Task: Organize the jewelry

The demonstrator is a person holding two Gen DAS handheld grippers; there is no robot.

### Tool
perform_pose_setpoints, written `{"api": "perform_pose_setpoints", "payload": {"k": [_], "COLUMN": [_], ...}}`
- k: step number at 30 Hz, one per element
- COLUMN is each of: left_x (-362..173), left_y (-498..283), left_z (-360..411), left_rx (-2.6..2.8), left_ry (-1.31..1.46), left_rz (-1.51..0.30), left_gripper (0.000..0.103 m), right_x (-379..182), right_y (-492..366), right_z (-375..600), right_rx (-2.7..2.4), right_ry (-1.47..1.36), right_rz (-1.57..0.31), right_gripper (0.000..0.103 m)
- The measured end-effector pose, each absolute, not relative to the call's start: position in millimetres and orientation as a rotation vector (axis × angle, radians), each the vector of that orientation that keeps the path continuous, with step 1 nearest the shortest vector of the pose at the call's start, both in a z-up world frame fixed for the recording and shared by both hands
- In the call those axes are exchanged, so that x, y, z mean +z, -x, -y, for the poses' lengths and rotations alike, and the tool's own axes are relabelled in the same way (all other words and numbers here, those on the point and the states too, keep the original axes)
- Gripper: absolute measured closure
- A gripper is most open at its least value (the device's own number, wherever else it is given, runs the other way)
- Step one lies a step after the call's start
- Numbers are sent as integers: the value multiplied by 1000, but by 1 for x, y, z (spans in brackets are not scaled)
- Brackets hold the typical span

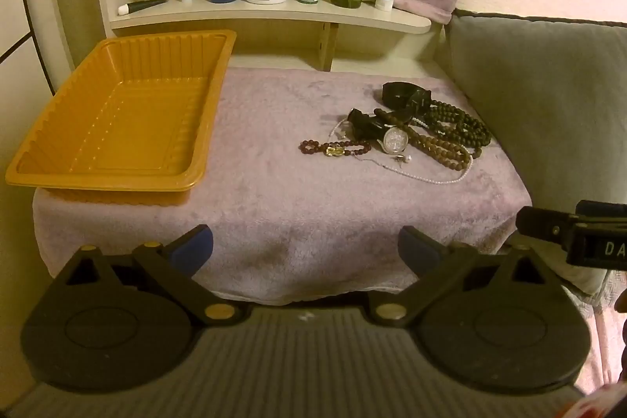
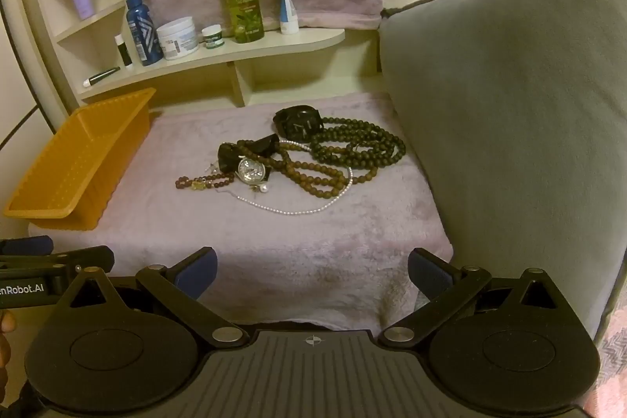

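Both grippers, left (image 1: 305, 245) and right (image 2: 312, 271), hovered with fingers spread and empty, short of the tangled jewelry (image 2: 298, 163), the orange tray (image 1: 117, 112) waiting alongside.

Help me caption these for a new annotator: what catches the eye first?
The orange tray stands out first, sitting empty on the left of the mauve towel. To its right lies a tangled jewelry pile: bead strands, a silver-faced watch and a thin pearl chain. Both grippers, left and right, hang open at the near edge.
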State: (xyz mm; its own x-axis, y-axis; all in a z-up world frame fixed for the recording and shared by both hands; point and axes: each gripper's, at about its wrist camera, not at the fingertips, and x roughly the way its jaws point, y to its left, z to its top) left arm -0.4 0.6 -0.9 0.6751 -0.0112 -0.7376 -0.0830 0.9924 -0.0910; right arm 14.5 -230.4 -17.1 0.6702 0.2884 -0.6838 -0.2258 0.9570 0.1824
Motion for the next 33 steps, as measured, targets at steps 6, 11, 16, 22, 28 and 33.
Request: {"api": "perform_pose_setpoints", "payload": {"k": [6, 11, 16, 22, 28, 33], "left_x": [-1, 0, 3, 6, 6, 6], "left_y": [0, 0, -1, -2, -2, -2], "left_z": [0, 0, 0, -1, 0, 0], "left_rx": [40, 40, 38, 37, 35, 36], "left_ry": [118, 118, 118, 118, 118, 117], "left_rz": [-828, -827, -829, -828, -828, -827], "left_gripper": [4, 4, 4, 4, 4, 4], "right_x": [-17, -16, -16, -15, -15, -15], "right_y": [-15, -14, -14, -15, -15, -15], "right_z": [231, 231, 231, 231, 231, 231], "right_rx": [292, 290, 290, 290, 290, 290], "right_ry": [-87, -87, -88, -88, -87, -87], "right_rz": [-784, -784, -784, -783, -782, -783], "right_gripper": [0, 0, 0, 0, 0, 0]}}
